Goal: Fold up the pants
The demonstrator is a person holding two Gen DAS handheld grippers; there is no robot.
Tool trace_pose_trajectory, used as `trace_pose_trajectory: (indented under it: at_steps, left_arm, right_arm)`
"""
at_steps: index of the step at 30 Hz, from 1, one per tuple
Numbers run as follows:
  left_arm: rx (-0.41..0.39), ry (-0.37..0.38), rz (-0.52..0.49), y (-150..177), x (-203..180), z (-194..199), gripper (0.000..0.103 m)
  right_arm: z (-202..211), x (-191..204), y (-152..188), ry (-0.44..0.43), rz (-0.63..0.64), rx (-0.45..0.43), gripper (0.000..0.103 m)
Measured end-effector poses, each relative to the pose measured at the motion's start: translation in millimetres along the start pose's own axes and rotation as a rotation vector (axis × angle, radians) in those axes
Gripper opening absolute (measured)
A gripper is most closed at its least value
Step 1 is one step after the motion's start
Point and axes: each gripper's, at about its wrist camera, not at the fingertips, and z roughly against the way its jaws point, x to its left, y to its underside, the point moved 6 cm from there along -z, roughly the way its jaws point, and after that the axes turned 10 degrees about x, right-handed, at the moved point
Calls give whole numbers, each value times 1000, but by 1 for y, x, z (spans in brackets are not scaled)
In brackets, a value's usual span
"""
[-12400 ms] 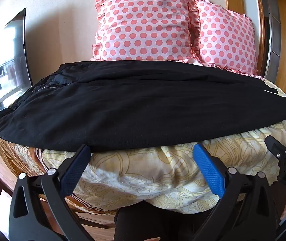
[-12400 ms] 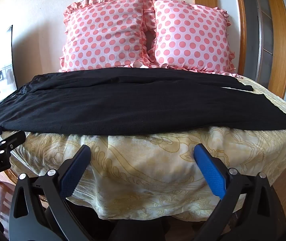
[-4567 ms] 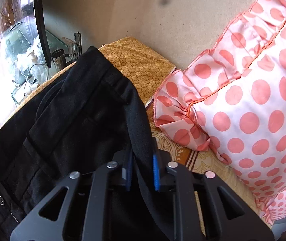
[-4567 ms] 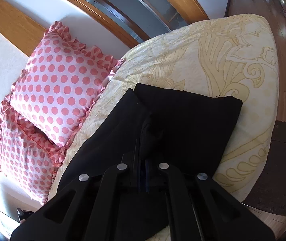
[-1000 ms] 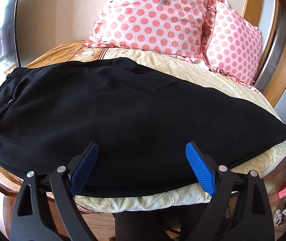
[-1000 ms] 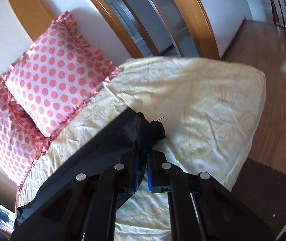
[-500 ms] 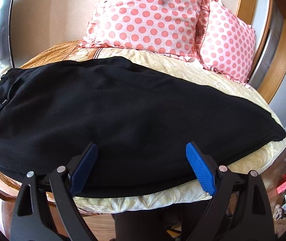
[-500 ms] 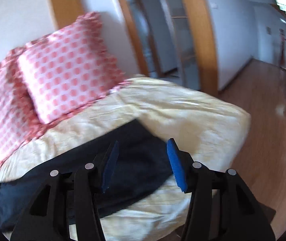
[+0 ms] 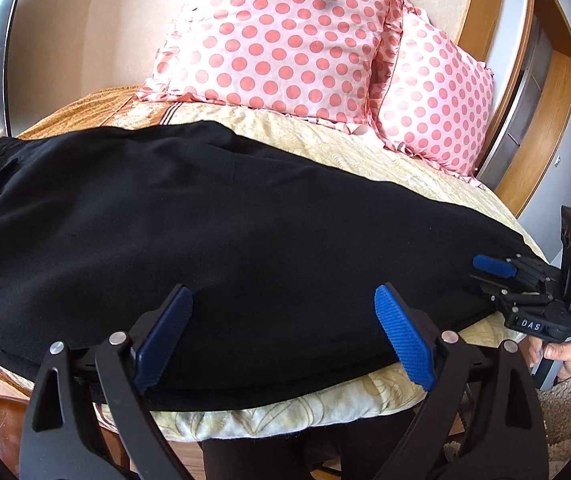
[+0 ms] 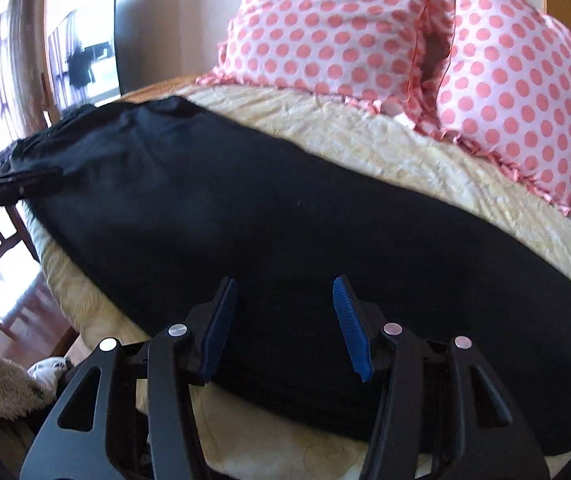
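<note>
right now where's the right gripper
In the left wrist view the right gripper is at the far right, at the leg end of the black pants, near the bed's right edge.

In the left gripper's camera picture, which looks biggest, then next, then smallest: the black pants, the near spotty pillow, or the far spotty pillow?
1. black pants
2. near spotty pillow
3. far spotty pillow

The far pillow may only look smaller through distance and overlap; true sizes could match.
</note>
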Motion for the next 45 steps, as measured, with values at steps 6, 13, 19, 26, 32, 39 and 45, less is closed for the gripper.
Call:
trace_pose_trajectory:
  at_steps: [6,13,19,26,32,39,45]
  left_arm:
    - [4,-40,-108,15,-5,2,92]
    - [-18,23,-57,15,0,4,95]
    - [-30,15,-64,16,-3,4,98]
    - [-42,35,-65,15,-3,4,101]
    - [-49,40,-75,14,-3,4,101]
    - [-52,46,-63,12,-2,4,101]
    - [-49,35,-73,12,-3,3,101]
  right_arm:
    - [18,5,11,-90,1,65,52]
    - [13,-5,-84,-75,-32,-58,53]
    - [-61,12,-150,67,90,73,52]
    - [-106,34,-143,-35,160,184,31]
    - [-100,36,-135,-87,149,182,23]
    - [-102,39,-150,17,195,139,1]
    - [-108,26,-153,-10,135,130,6]
